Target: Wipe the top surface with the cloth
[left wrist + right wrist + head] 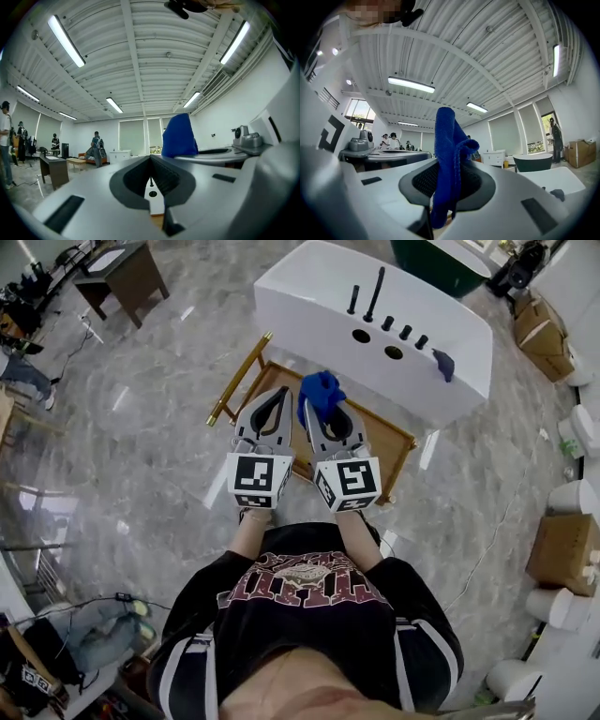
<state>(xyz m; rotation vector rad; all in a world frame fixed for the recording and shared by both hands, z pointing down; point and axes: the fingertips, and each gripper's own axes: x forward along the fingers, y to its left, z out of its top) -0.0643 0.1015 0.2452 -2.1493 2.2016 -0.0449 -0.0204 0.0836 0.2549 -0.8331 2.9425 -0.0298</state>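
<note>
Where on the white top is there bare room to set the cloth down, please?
Bare: the white top left of the black fittings. Crowded: its middle, with fittings and holes; a dark blue item lies rightward.

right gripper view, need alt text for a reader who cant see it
A blue cloth stands upright, pinched between the right gripper's grey fingers. Behind it, a ribbed white ceiling with strip lights and a white tub at lower right.
</note>
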